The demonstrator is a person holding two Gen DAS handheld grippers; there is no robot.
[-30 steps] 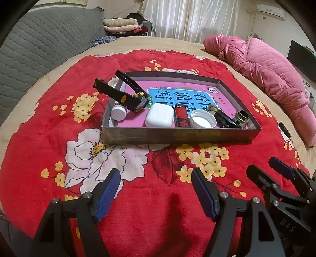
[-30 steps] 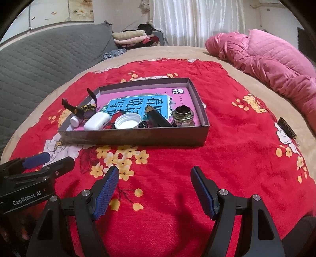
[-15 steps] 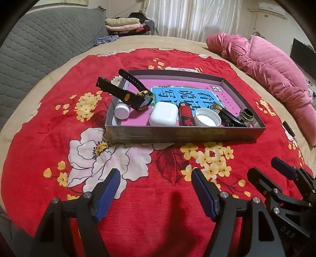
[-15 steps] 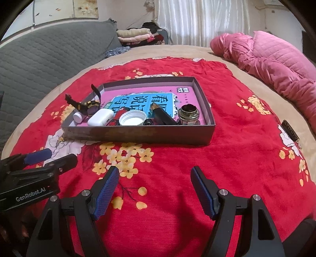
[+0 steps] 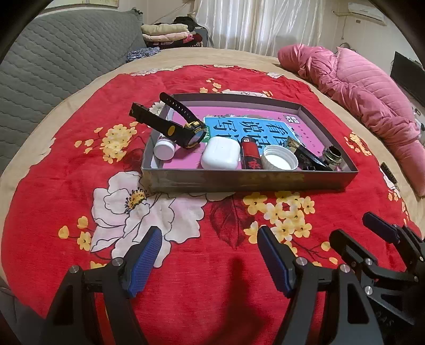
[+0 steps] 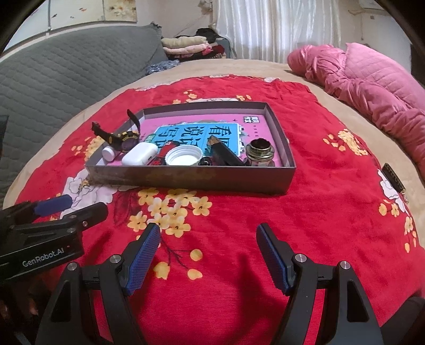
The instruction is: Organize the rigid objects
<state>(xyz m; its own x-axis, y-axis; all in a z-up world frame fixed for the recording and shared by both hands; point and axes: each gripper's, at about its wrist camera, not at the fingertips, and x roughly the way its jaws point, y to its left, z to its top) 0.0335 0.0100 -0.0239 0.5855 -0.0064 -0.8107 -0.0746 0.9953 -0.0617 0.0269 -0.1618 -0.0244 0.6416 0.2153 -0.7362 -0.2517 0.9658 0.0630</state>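
Clearly, watch (image 5: 183,127) strap slants up-left over tray (image 5: 247,180) rim.

A bedroom in a home; a wide bed (image 5: 186,57) fills the view, spread with a red flowered blanket (image 5: 79,164) over a tan cover; a grey quilted headboard or cushion (image 5: 53,61) stands along the left side; a pink padded jacket (image 5: 366,98) lies crumpled on the right edge of the bed; folded clothes (image 5: 167,33) are stacked at the far side; white curtains (image 5: 260,24) hang behind; an air conditioner (image 5: 368,13) is mounted high on the wall, and a dark screen (image 5: 409,77) stands at the far right.
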